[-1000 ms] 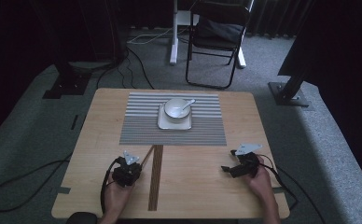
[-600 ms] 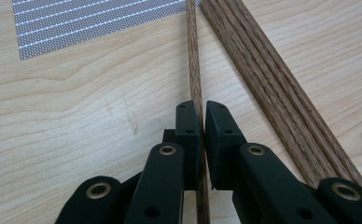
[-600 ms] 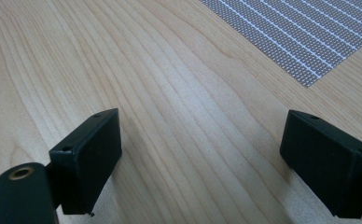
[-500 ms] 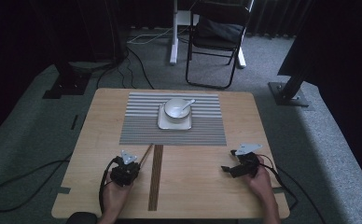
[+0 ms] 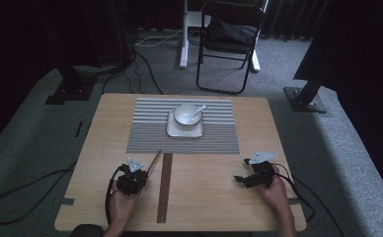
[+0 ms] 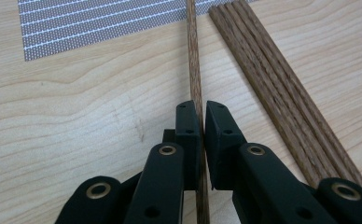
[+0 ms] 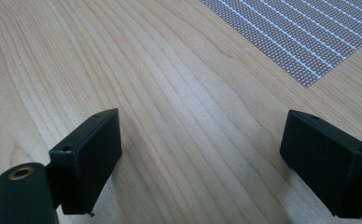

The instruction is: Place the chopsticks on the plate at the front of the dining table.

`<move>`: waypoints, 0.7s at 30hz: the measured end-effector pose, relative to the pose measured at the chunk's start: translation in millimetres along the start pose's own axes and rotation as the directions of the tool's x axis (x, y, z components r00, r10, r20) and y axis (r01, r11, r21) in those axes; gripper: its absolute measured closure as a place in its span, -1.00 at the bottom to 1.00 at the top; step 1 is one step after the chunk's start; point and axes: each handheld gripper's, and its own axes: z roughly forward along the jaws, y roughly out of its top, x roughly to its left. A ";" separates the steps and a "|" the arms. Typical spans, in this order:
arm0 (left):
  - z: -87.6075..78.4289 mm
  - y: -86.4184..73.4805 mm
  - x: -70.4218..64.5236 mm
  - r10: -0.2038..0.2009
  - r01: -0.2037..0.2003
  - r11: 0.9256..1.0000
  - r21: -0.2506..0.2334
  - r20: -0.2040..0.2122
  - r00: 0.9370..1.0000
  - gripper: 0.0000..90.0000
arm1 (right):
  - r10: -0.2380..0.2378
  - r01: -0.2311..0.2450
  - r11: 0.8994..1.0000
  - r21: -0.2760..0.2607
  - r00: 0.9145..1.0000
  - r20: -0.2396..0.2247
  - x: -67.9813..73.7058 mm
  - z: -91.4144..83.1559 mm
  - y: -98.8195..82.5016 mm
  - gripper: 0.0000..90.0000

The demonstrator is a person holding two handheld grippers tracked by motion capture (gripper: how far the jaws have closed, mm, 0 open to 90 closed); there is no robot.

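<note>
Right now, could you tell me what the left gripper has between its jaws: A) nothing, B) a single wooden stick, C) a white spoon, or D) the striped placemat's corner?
B: in the left gripper view, the left gripper is shut on a single wooden stick, apart from the bundle of sticks beside it.

No readable text, no labels, no brand marks, no numbers, no signs on any surface in these views

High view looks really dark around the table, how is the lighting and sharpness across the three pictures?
High view: dim, with near-black edges; only the table and placemat read well, soft in detail. Left gripper view: bright and even, crisp grain on the chopstick gripped by the jaws. Right gripper view: bright, slight sheen on the wood, the near jaws soft.
</note>
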 end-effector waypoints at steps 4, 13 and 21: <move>0.1 2.8 -0.5 0.002 -0.002 1.000 -0.005 -0.001 1.000 0.88 | -0.001 0.001 1.000 0.000 1.000 0.000 0.0 0.0 0.0 -0.73; 1.4 8.4 2.7 -0.013 0.013 1.000 -0.012 -0.007 1.000 0.88 | 0.000 0.000 1.000 0.000 1.000 0.000 0.0 0.0 0.0 -0.73; 2.5 13.6 4.0 -0.018 0.018 1.000 -0.019 -0.003 1.000 0.88 | 0.000 0.000 1.000 0.000 1.000 0.000 0.0 0.0 0.0 -0.73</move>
